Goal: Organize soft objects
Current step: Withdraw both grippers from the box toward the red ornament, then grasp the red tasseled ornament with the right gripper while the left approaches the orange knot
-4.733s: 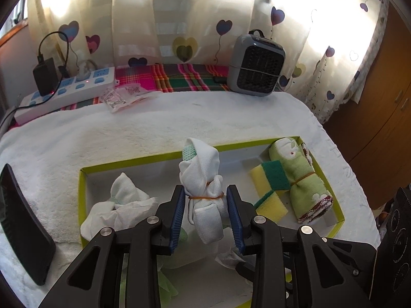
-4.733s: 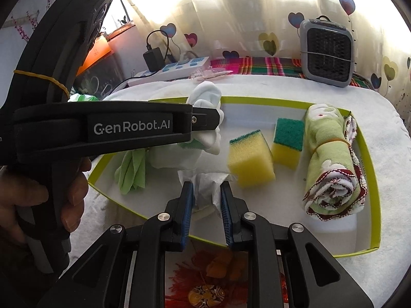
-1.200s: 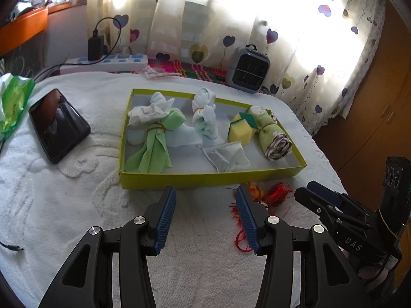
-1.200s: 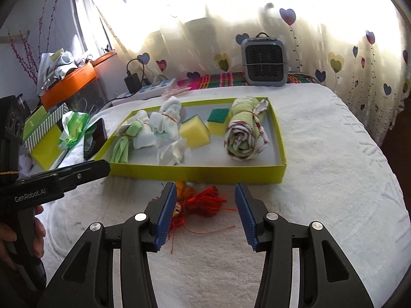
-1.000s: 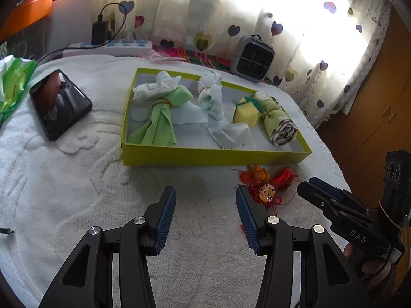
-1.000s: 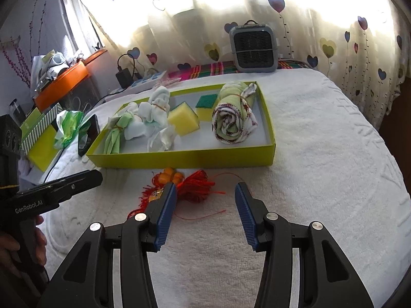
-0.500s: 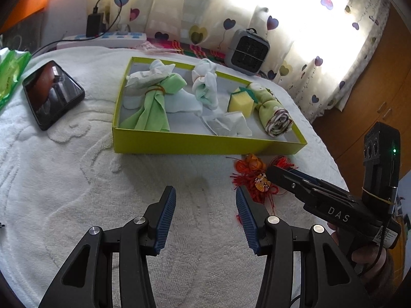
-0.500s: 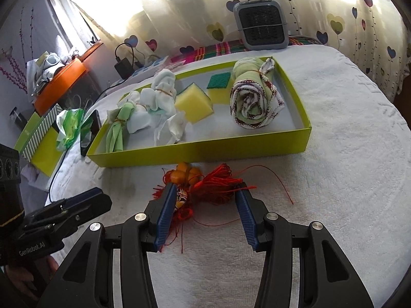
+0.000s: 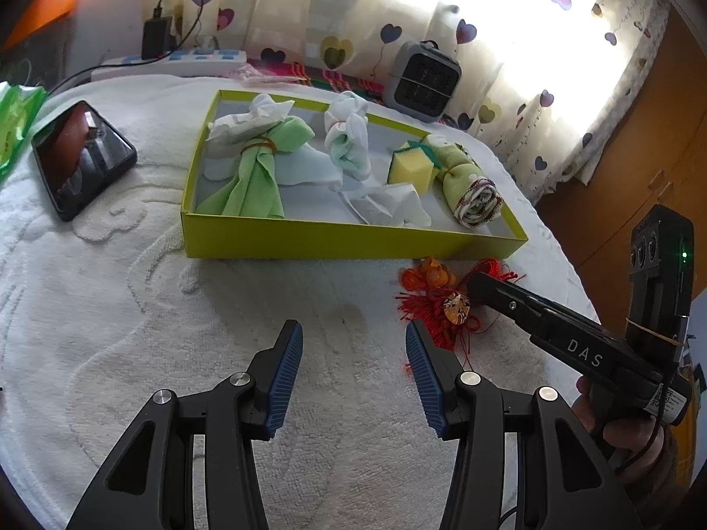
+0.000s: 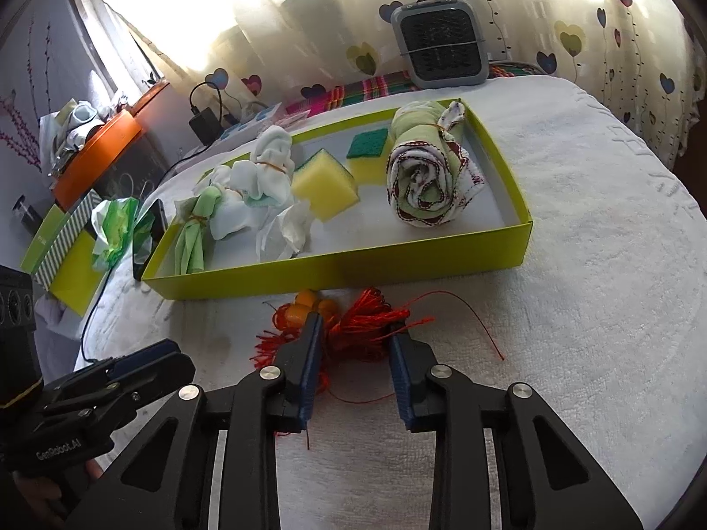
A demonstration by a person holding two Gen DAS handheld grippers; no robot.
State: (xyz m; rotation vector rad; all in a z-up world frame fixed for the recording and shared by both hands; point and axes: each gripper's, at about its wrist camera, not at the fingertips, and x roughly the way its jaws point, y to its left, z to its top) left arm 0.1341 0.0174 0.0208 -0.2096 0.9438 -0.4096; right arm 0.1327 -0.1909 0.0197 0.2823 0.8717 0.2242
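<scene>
While reaching down just in front of the yellow-green box [image 10: 336, 265], closes the right tongs [image 10: 353, 344] on the red tassel charm [image 10: 366, 322]. Have just been narrowing, with the red threads bunched between the blue pads and pressed from both sides, so clenched on the charm, as far as can be judged. Takes it across the thick middle, probably because loose thread ends slip out of a grip. Rests on the towel-covered tabletop [image 10: 596, 265], just in front of the box's near wall and outside the box, so likely the last piece to go in.

Holds the left tongs [image 9: 349, 366] released and empty, well in front of the box, apparently to stay clear of the working side.

Inside the box already:
- 2 banded cloth bundles [image 9: 256, 168] toward the left end
- 1 crumpled white tissue [image 9: 384, 207] near the front wall
- 2 yellow-and-green sponges [image 10: 324, 185]
- 1 rolled green towel [image 9: 468, 181] at the right end

Leaves bare floor in the box's front right corner, seemingly room for the charm. Left of the box, a black phone [image 9: 79, 159]. Behind it, a small grey heater [image 9: 424, 79].
</scene>
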